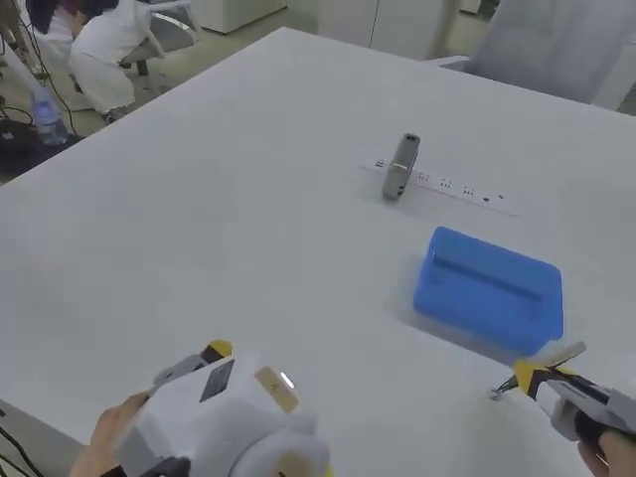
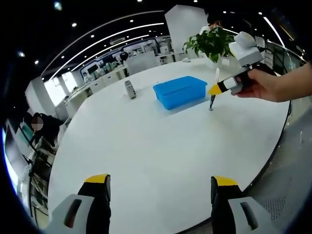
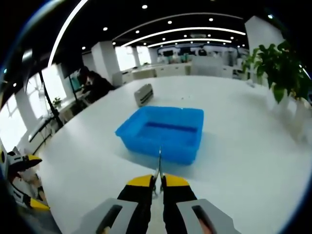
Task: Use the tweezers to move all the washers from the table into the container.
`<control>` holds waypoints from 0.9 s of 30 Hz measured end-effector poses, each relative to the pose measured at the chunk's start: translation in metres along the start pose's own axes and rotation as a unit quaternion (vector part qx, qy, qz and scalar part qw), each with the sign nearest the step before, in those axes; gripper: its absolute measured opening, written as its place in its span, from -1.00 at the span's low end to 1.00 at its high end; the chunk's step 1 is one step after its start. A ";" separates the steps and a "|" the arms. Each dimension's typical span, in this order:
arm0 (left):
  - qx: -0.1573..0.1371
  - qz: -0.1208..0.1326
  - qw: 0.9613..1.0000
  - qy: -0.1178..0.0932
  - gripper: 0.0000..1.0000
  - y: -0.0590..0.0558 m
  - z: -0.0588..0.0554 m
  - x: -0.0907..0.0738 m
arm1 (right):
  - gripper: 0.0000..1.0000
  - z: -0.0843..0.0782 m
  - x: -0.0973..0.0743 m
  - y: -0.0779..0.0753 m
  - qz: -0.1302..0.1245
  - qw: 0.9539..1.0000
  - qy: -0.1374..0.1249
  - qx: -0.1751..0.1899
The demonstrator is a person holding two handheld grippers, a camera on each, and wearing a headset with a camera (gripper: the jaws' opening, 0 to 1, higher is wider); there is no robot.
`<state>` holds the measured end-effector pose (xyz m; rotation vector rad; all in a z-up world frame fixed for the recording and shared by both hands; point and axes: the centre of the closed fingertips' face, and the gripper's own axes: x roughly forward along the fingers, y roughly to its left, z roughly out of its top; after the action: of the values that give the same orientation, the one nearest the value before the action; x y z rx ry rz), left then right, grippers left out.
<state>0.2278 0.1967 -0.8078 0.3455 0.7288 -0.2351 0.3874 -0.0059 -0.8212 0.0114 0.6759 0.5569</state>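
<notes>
Where the white table ends, an office seemingly spreads.

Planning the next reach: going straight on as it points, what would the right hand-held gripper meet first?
Probably the near wall of the blue container, just beyond the tweezers it holds; depth is unclear.

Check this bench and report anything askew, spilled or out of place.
Little stands out. A grey block lies crosswise over one end of the power strip, not beside it. The blue container sits level and undamaged, and no spill shows around it.
</notes>
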 end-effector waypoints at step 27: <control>-0.005 0.001 1.000 -0.009 0.71 0.002 0.003 -0.002 | -0.96 0.006 -0.008 0.014 0.017 0.994 0.027 -0.106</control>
<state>0.2283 0.1979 -0.8038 0.3342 0.7109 -0.2321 0.3790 0.0036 -0.8092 -0.1920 0.6679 0.6612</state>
